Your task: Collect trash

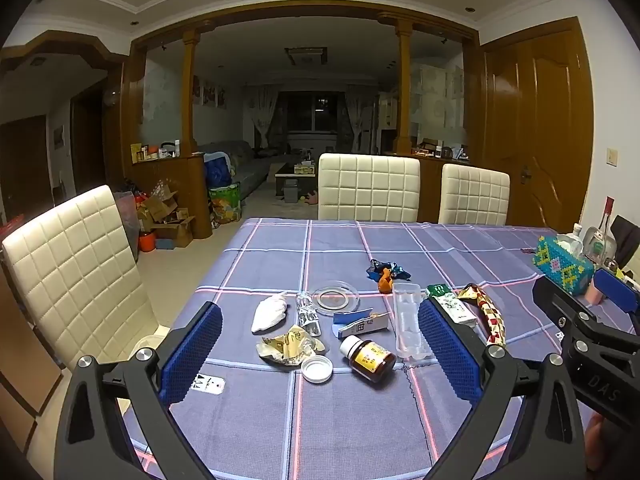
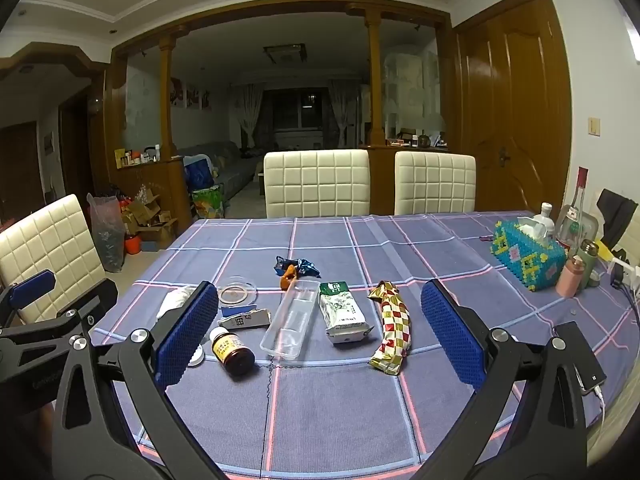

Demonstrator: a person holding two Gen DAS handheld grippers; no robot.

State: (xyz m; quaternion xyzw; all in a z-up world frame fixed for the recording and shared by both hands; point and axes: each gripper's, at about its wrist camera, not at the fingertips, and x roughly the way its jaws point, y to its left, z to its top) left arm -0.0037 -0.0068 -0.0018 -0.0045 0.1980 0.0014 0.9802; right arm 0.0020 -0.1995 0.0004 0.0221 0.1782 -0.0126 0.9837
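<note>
1. Two handheld grippers hang above a table (image 2: pixel 320 408) under a checked blue cloth, trash strewn across its middle; the left gripper (image 1: pixel 320 344) stands spread to its widest with nothing between its blue pads, tilted slightly down toward the litter.
2. Farthest left lies a crumpled white tissue (image 1: pixel 269 312); just beside it a crushed foil blister (image 1: pixel 307 314), and nearer the camera a yellowish wrapper (image 1: pixel 286 346) touching a white cap (image 1: pixel 317 368).
3. At centre, a glass dish (image 2: pixel 237 292) sits behind a torn blue-and-white carton (image 2: pixel 245 319); a brown pill bottle (image 2: pixel 234 352) lies on its side, well within either gripper's reach.
4. Right of it lie a clear plastic tray (image 2: pixel 289 320), a green-and-white pouch (image 2: pixel 342 314) and a red-and-gold checked wrapper (image 2: pixel 392 328); a blue foil wrapper (image 2: pixel 298 267) lies farther back.
5. The right gripper (image 2: pixel 320 328) is likewise fully parted and empty.
6. Collection appears not yet begun; a good first pick would likely be a bulky piece, jaws straddling its narrow width and descending squarely; flat foils may need pinching at a raised crease, lest the pads drag the cloth.
</note>
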